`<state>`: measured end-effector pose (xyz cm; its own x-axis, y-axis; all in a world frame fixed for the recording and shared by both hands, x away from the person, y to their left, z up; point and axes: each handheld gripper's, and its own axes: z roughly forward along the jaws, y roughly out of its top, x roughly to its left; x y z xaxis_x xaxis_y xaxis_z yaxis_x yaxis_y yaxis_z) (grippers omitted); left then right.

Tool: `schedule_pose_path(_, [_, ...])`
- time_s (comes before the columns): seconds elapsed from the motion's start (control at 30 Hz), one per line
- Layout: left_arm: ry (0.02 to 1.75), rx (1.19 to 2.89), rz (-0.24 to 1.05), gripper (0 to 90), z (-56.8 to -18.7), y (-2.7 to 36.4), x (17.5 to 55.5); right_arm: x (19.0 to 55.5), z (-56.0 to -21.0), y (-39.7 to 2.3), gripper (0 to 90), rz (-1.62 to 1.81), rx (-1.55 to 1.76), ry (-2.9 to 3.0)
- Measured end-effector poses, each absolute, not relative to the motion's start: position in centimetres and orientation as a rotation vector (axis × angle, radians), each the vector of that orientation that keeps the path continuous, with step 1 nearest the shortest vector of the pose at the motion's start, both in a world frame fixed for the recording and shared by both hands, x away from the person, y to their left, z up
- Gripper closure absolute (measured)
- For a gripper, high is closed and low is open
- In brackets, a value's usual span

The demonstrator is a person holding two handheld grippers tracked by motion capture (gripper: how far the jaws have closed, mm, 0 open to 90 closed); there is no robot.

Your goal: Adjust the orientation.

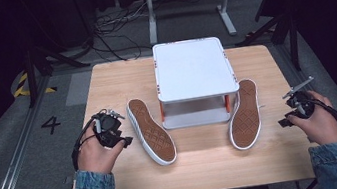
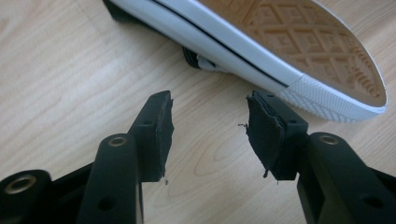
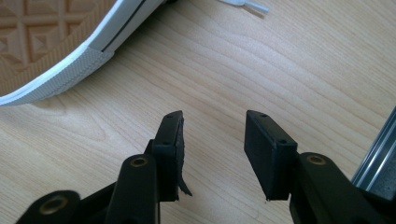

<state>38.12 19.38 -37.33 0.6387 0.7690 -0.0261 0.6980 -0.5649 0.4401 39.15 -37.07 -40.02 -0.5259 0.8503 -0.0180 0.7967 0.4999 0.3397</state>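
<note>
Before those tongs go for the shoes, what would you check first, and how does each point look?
1. Left tongs open, nothing between: ok.
2. Right tongs open, nothing between: ok.
3. Left shoe within reach, sole up: ok.
4. Right shoe sole up, beside the rack: ok.
5. Lace clear of the right tongs: ok.
6. Pad on a left finger frayed: not ok.

Shoes [image 1: 151,131]: brown diamond-tread soles, white rims (thin black stripe); white stand [image 1: 194,69].
</note>
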Motion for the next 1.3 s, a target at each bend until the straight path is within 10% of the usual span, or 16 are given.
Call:
schedule_pose_path(0.63, [0.914,2.474,0.212,59.4,-36.2,14.1,40.2,38.5,-41.1,-36.8,58.1,0.459,1.438,2.546])
schedule_pose_path(1.3, [1.068,2.598,0.131,68.3,-38.0,15.1,40.4,38.7,-41.0,-36.2,58.2,0.448,1.416,2.553])
